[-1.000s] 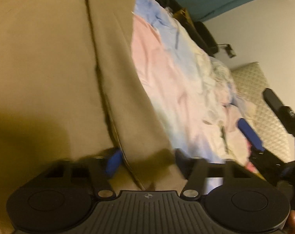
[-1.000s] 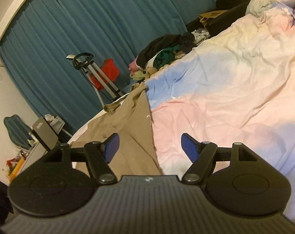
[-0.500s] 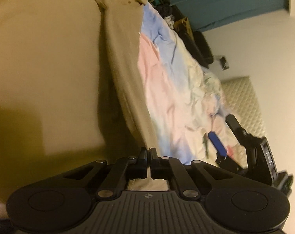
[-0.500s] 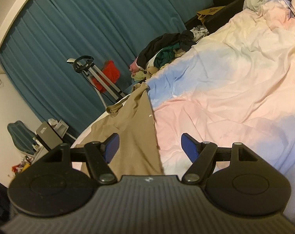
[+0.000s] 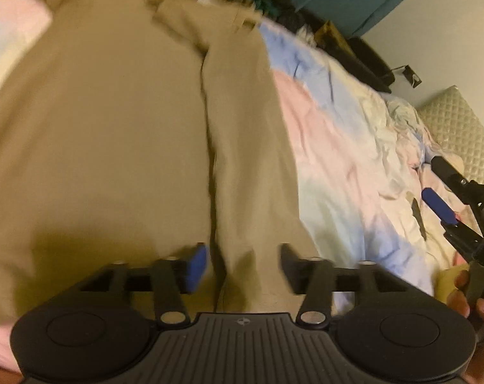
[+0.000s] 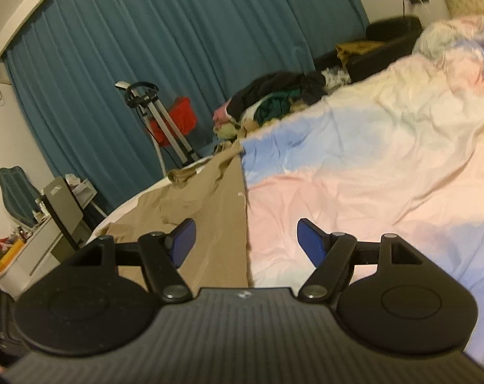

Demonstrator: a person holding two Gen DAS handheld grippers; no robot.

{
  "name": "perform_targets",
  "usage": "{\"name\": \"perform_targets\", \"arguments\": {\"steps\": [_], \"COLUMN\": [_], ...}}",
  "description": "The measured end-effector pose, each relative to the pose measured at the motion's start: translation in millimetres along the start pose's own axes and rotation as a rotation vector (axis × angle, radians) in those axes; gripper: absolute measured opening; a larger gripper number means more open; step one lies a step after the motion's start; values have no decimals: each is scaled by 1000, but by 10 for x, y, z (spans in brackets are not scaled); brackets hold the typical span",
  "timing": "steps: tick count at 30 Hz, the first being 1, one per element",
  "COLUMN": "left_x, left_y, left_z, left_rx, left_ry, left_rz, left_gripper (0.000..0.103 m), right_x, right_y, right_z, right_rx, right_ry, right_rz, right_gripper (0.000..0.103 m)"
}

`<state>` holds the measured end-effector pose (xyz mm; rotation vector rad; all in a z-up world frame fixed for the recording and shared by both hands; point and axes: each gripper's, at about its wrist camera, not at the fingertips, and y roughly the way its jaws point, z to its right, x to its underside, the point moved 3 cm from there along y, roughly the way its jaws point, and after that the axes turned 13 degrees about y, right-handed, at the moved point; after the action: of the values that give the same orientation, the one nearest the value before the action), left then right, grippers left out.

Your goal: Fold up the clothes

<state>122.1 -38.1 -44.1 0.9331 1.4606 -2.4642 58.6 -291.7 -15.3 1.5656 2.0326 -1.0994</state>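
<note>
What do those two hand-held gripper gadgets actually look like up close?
Both look alike. The left gripper and the right gripper are matte black plastic, each with a ribbed central plate bearing a small round emblem, two large round discs at the sides, and angled linkage bars joined by silver pivot pins. The fingers carry blue pads. No cables or sleeves show.

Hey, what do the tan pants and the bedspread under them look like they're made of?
The tan pants look like matte woven cotton, maybe twill: flat, no sheen, with a firm seam line. The bedspread seems a thin, soft cotton-like sheet, dyed pink, blue and cream, finely wrinkled. Blur keeps both uncertain.
</note>
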Motion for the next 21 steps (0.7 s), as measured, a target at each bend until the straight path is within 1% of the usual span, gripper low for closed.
{"name": "perform_targets", "arguments": {"steps": [1,2,3,4,6,9,12,14,16,18,21], "left_x": [-37,-94,-148,-200,-297,-343,-297,-251,-200,-185,-159], "left_y": [-94,-144,-208,-265,-288,-405,-659,-824,-995,-1097,-1200], "left_z": [28,61,87,113,164,105,-24,-119,-225,-296,-389], "left_rx": [-18,-32,-48,-63,-91,-162,-240,-284,-324,-343,-356], "left_ry": [27,49,73,98,142,173,213,226,234,229,235], "left_rz": [28,52,82,111,161,207,273,301,320,337,365], "left_gripper": [71,82,88,90,98,99,101,101,101,101,101], "right_x": [2,6,10,16,32,81,97,104,120,132,144], "right_y": [-6,-7,-6,6,38,92,207,318,497,717,1173], "right_z": [-12,-25,-39,-55,-80,-115,-195,-287,-460,-668,-1040], "right_rx": [1,5,9,14,23,45,56,58,36,4,-109], "right_ry": [-9,-18,-26,-35,-55,-98,-138,-170,-209,-226,-194], "right_rz": [7,13,18,19,11,-18,-52,-78,-119,-176,-284], "right_gripper": [73,73,73,73,73,73,73,73,73,73,72]}}
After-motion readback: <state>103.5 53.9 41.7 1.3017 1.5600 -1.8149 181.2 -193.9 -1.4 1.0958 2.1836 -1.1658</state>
